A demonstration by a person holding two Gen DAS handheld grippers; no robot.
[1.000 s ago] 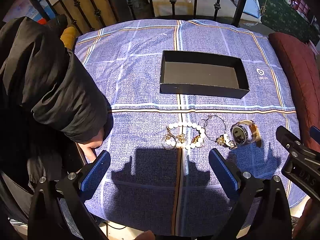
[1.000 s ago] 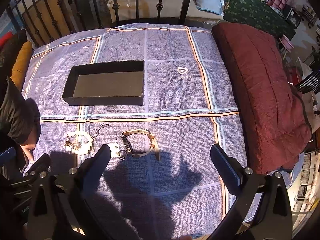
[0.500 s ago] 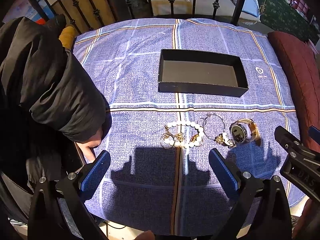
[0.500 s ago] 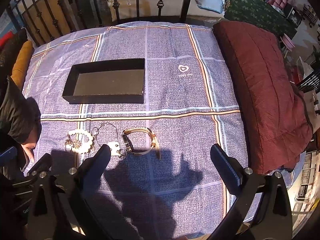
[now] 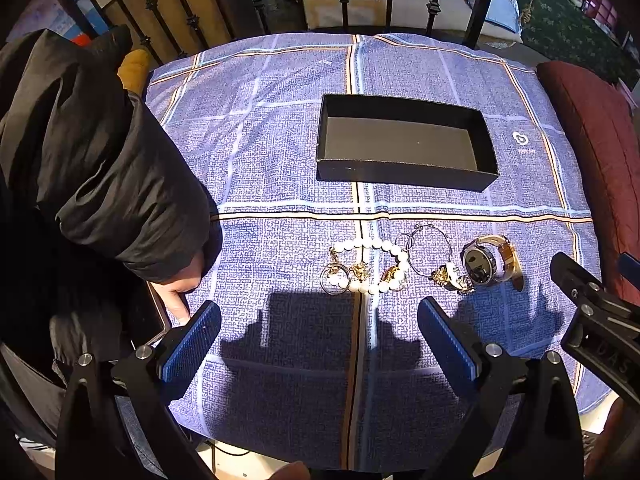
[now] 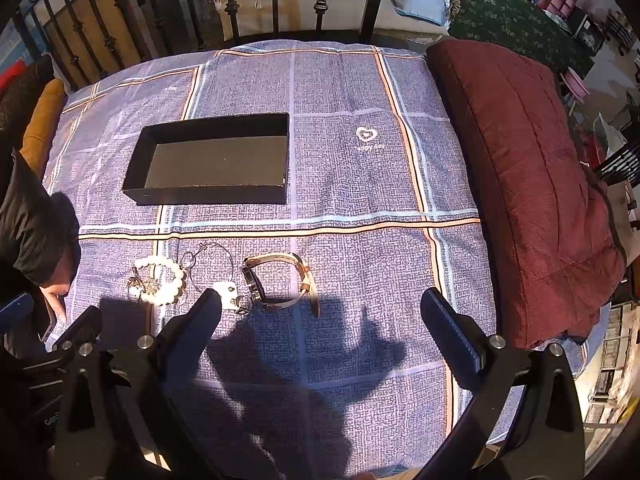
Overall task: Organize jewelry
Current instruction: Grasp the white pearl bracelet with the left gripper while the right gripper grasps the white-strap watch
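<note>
Bedspread (image 5: 280, 168): blue-purple w/ fine maze-like print, crossed by pale blue, orange & black stripe lines; small white heart logo (image 6: 366, 135).
Box (image 5: 404, 172): black outside, dark grey inside.
Bead bracelet (image 5: 384, 264): white beads w/ gold bits.
Wire bangle (image 5: 430, 248): thin silver, gold charm.
Watch (image 5: 486, 262): gold/tan band, dark face w/ silver rim.
Quilt (image 6: 528, 184) on right: dark red/maroon, stitched grid.
Sleeve (image 5: 100, 168): black, puffy.
Cushion (image 6: 42, 120) at left: mustard yellow.
Left gripper (image 5: 318, 344) & right gripper (image 6: 320, 332): black frames, blue ribbed pads (image 5: 192, 344).
Bed rails (image 6: 376, 0): black iron.
Carpet (image 6: 508, 12) beyond: dark green w/ pale floral specks.
</note>
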